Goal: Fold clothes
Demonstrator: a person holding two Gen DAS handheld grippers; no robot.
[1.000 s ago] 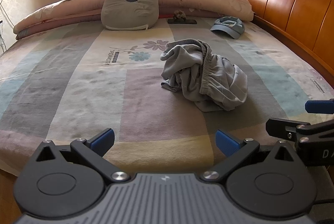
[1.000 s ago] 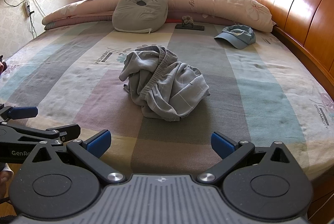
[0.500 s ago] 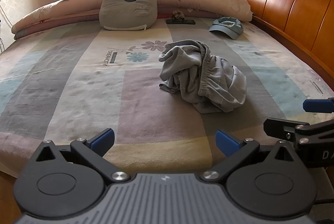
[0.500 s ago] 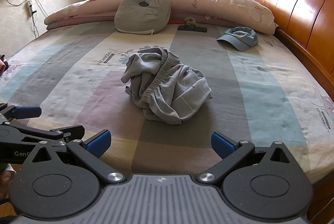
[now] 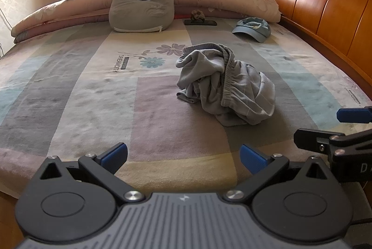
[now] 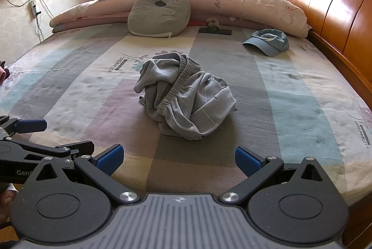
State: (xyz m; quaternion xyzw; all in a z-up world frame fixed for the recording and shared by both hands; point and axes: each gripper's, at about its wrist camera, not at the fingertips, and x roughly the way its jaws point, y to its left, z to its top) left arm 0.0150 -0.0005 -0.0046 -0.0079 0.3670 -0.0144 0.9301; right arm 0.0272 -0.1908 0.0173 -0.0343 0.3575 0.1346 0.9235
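Grey shorts (image 5: 225,86) lie in a crumpled heap around the middle of the bed (image 5: 69,91), elastic waistband twisted over the top of the pile, nothing touching them. Both tools hover at the near edge of the bed, short of the fabric: the left gripper (image 5: 183,156) has its blue-tipped fingers spread wide with nothing between them, and the right gripper (image 6: 177,156) is likewise spread wide and empty. From the left camera the right gripper's fingers jut in at the right margin; from the right camera the left gripper's show at the left margin, so the two sit side by side. Up towards the far edge, a grey cushion (image 6: 160,12) with a face on it leans against a long rolled quilt (image 6: 244,5), pillows stacked on top. A blue cap (image 5: 252,27) rests near the wooden headboard (image 5: 325,5) along the right edge, well apart from the shorts. A dark flat item (image 6: 215,31) with a small ornament on it lies between cushion and cap.
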